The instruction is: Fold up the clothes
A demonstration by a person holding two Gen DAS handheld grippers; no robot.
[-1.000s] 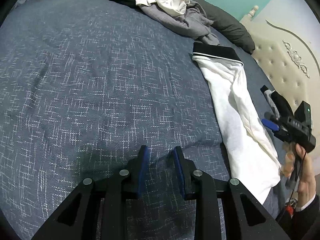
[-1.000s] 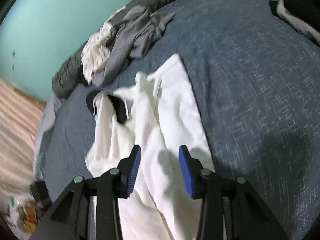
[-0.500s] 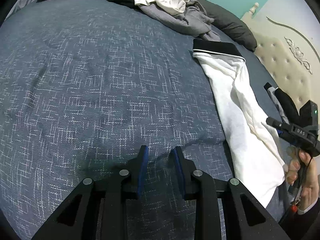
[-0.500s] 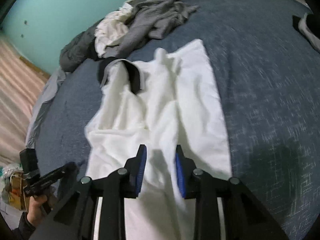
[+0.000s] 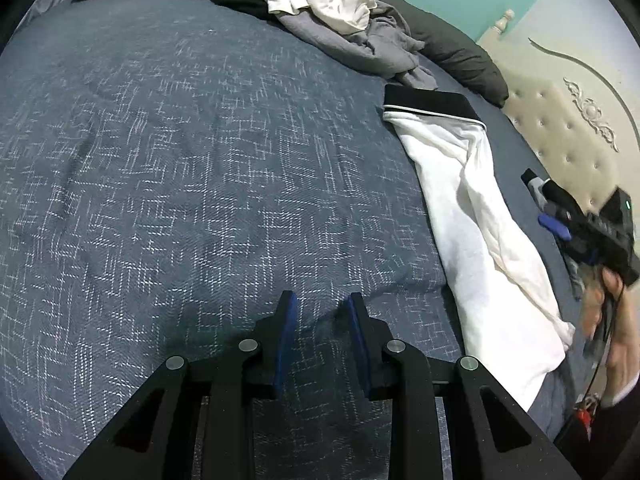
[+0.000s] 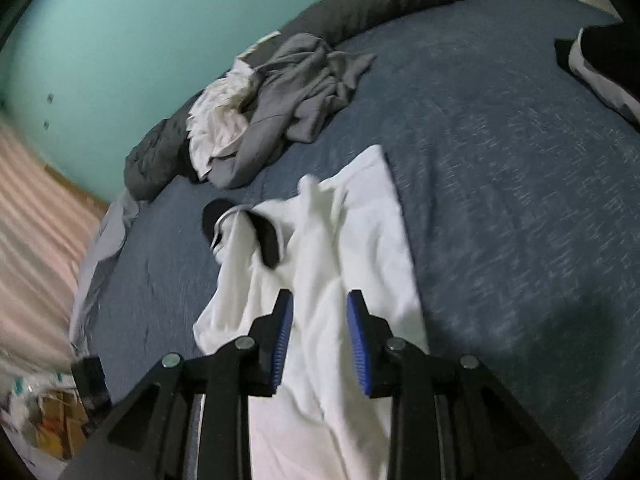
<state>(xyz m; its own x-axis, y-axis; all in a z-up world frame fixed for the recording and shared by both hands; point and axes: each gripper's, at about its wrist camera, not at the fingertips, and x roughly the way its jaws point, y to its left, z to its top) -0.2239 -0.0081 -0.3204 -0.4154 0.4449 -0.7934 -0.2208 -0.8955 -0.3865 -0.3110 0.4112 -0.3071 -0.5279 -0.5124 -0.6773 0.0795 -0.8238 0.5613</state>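
Long white cotton shirt with black collar (image 6: 344, 264) lying rumpled lengthwise on the blue woven bedspread (image 5: 192, 184), near the heap of grey and white clothes (image 6: 276, 108). Right hand-held gripper (image 6: 319, 304) widened since half a second ago, hovering empty above the shirt; left hand-held gripper (image 5: 319, 307) unchanged, part open, holding nothing. Probably lining up for a pinch.

Blue patterned bedspread (image 5: 200, 184) under & ahead; tufted headboard (image 5: 568, 140) far right; teal wall (image 6: 140, 40) ahead.
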